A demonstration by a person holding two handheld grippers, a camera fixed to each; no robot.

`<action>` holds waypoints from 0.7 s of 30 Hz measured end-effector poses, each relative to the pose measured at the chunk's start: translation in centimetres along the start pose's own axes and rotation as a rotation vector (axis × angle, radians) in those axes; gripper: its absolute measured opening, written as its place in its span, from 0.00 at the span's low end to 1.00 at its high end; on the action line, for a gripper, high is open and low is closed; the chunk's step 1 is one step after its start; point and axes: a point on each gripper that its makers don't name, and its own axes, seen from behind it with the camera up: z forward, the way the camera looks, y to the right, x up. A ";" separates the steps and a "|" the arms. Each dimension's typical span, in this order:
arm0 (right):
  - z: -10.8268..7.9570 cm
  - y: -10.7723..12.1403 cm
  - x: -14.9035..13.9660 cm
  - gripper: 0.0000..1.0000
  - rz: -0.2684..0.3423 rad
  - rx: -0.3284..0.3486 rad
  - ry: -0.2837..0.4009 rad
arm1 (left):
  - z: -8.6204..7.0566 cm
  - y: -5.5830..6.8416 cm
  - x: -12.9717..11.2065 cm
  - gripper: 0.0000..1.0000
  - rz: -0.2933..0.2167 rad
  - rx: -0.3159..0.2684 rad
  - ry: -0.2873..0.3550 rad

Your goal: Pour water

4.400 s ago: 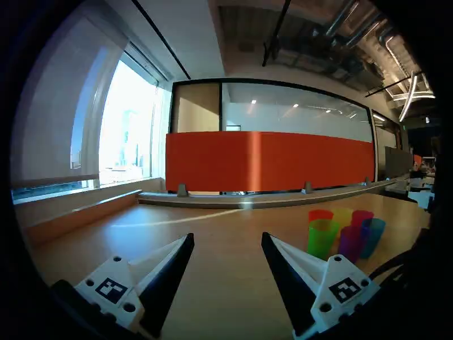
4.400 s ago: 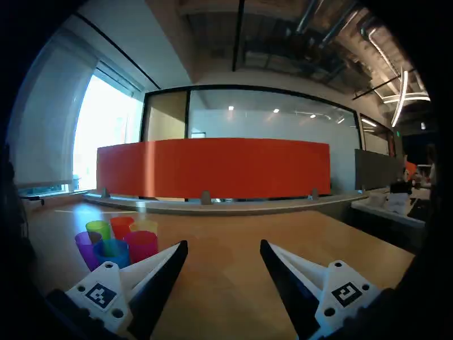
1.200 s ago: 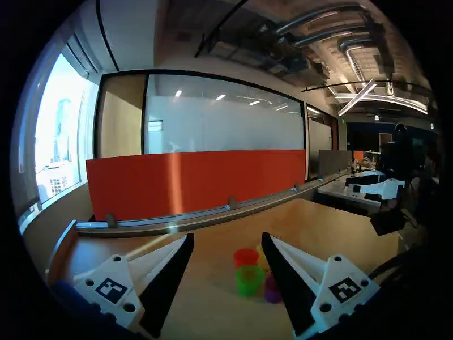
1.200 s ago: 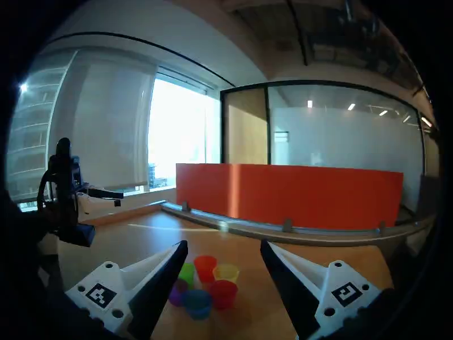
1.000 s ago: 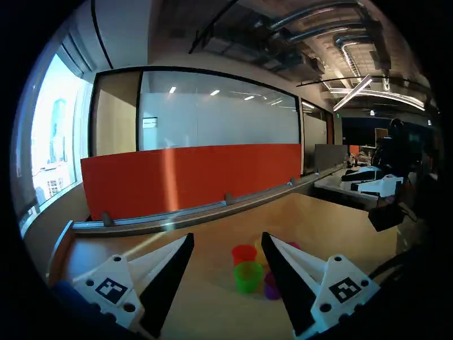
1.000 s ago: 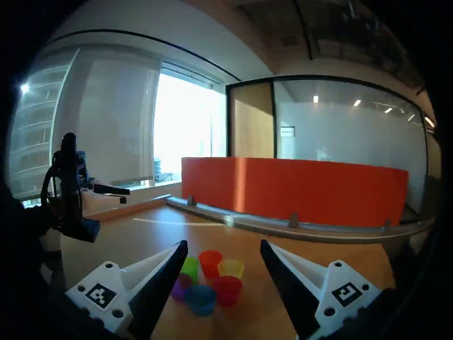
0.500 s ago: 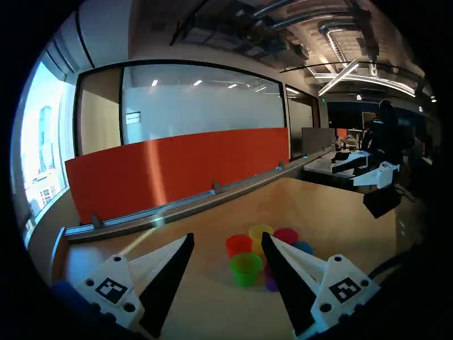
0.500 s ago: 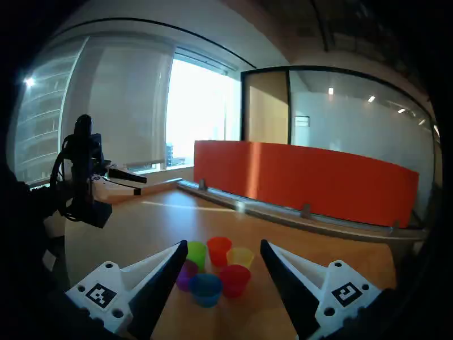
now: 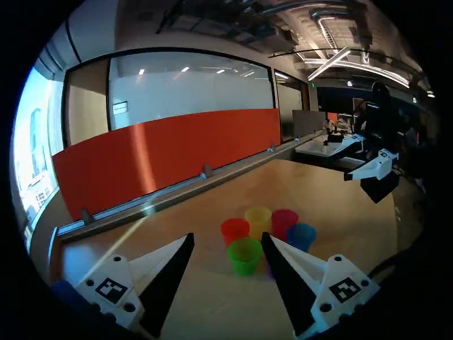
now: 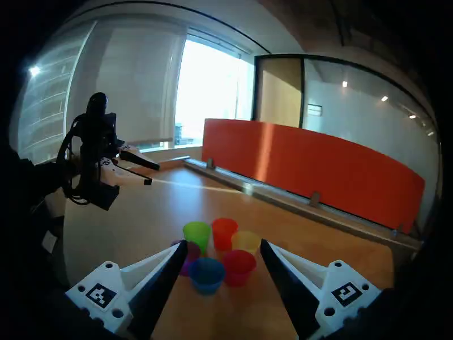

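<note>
Several small coloured plastic cups stand bunched together on the wooden table [image 9: 340, 226]. In the left gripper view, the green cup [image 9: 244, 255] is nearest, with the orange cup [image 9: 234, 229], yellow cup [image 9: 258, 219], red cup [image 9: 283, 221] and blue cup [image 9: 301, 236] behind it. My left gripper [image 9: 226, 237] is open, above and short of them. In the right gripper view, the blue cup [image 10: 206, 274] and red cup [image 10: 238, 266] are nearest, with the purple cup [image 10: 191, 253], green cup [image 10: 196, 233], orange cup [image 10: 224, 232] and yellow cup [image 10: 246, 241] beyond. My right gripper [image 10: 223, 245] is open and empty.
An orange partition [image 9: 170, 153] on a metal rail runs along the table's far edge. The right gripper [image 9: 371, 170] hovers at the right of the left gripper view. The left gripper [image 10: 122, 167] hovers at the left of the right gripper view. A bright window [image 10: 209, 96] is behind.
Both grippers have swung inward to face the cup cluster and tilted down. The cups now sit between each pair of fingers. Both stay open; no cup has moved.
</note>
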 end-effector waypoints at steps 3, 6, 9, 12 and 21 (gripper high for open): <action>0.3 -0.2 -0.7 0.99 -0.006 0.010 -0.020 | 0.7 0.3 -0.8 0.88 0.014 -0.017 -0.020; 0.7 -0.4 -1.4 0.99 -0.010 0.017 -0.039 | 1.4 0.6 -1.6 0.88 0.024 -0.033 -0.042; 1.0 -0.4 -2.1 0.99 -0.013 0.021 -0.054 | 2.0 0.8 -2.4 0.88 0.030 -0.047 -0.063; 1.3 -0.5 -2.6 0.99 -0.012 0.024 -0.067 | 2.6 1.0 -3.2 0.88 0.036 -0.057 -0.084; 2.0 -0.7 -4.2 1.00 0.001 0.039 -0.099 | 3.9 1.4 -5.3 0.88 0.053 -0.084 -0.136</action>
